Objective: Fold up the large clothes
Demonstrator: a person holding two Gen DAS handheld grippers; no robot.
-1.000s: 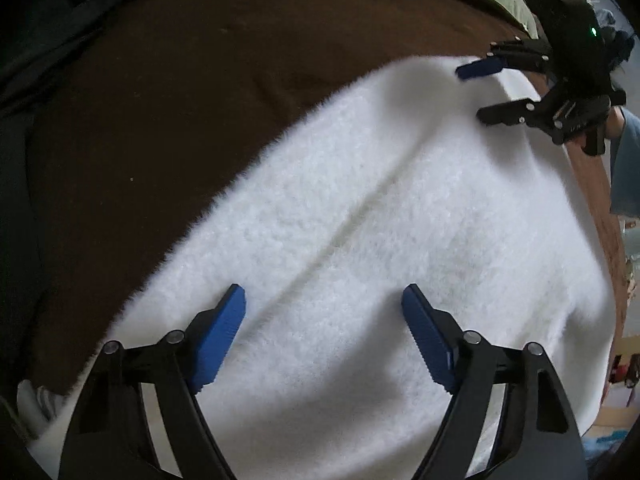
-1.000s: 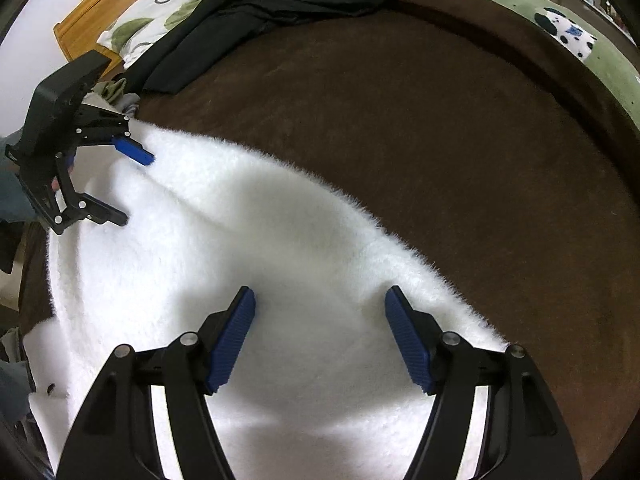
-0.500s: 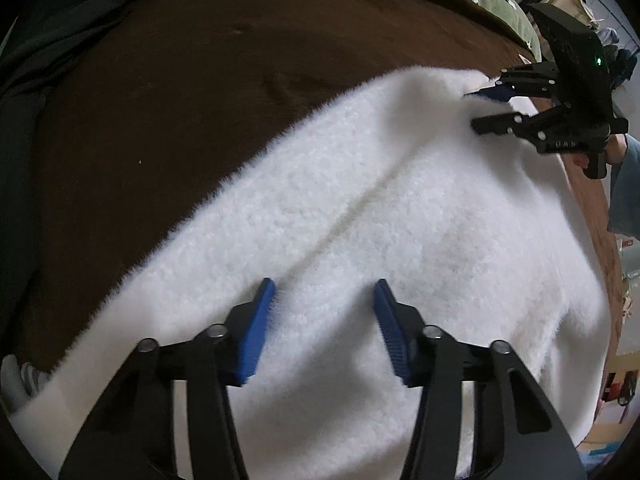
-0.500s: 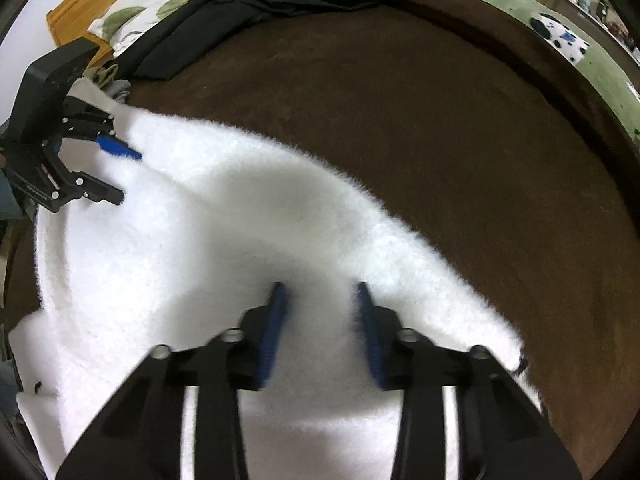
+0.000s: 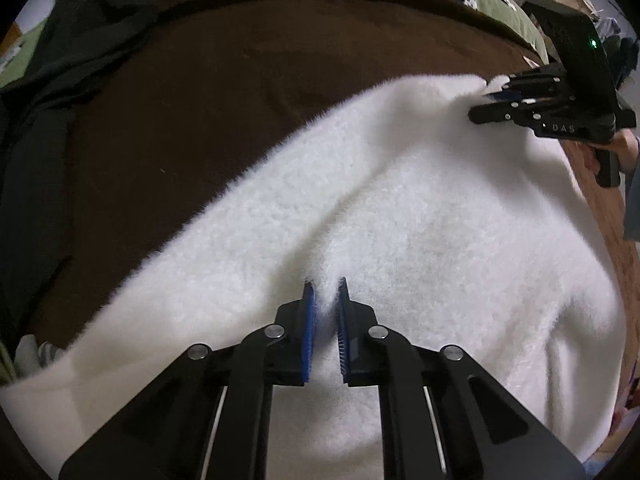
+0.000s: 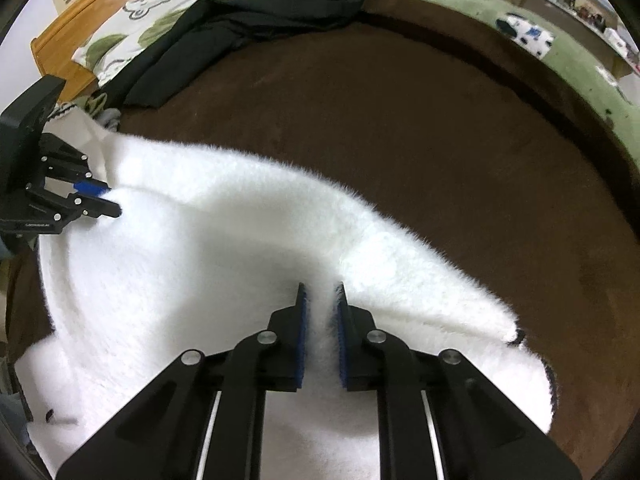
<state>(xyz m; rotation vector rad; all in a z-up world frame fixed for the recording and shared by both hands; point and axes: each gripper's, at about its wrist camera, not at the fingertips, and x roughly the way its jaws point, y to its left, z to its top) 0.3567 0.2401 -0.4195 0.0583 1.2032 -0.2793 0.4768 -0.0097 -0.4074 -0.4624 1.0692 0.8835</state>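
Note:
A large white fluffy garment (image 5: 420,220) lies spread on a brown blanket (image 5: 224,92). It also shows in the right wrist view (image 6: 192,264). My left gripper (image 5: 325,292) is shut on a pinch of the white pile near one end, and it shows at the left of the right wrist view (image 6: 105,200). My right gripper (image 6: 320,296) is shut on a pinch of the pile at the other end, and it shows at the upper right of the left wrist view (image 5: 486,102). The fabric bunches up between each pair of blue pads.
A black garment (image 6: 256,20) lies heaped at the far side of the brown blanket (image 6: 420,140). A green patterned bedcover (image 6: 560,52) runs around the blanket's far edge. A wooden headboard (image 6: 76,20) and a printed pillow (image 6: 152,16) sit at the back left.
Both grippers went from wide open above the white garment to shut on its pile. The fabric now rises in a ridge between the pads of each.

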